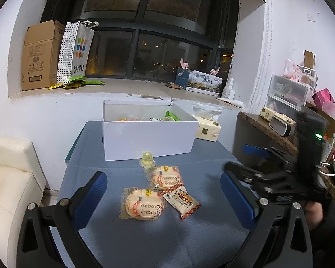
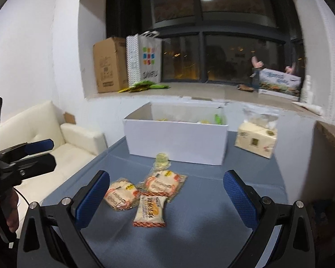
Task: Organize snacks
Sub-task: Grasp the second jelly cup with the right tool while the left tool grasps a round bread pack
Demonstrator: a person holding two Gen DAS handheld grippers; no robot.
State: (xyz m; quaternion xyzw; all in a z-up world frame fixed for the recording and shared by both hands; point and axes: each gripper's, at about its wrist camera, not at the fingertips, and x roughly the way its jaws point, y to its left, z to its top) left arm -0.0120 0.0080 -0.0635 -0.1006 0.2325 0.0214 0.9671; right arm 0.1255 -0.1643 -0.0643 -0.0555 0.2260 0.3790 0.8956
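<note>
Blue cloth covers the table [image 1: 96,147], which bears all the task items. Left to right in the left wrist view: a cream sofa [image 1: 9,174] beside the table; the left gripper [image 1: 165,197], its jaws spread wide and holding nothing, above the snacks. Between its fingers lie a round pastry packet [image 1: 144,203], a second round packet [image 1: 166,177] just behind it, and a small orange-edged packet [image 1: 181,202] touching both. A small jelly cup [image 1: 147,160] stands behind them, near the white box [image 1: 149,138], which already contains some snacks. A tissue pack [image 1: 207,129] sits right of the box. The right gripper [image 2: 167,196] is likewise wide open and empty, over the same packets.
</note>
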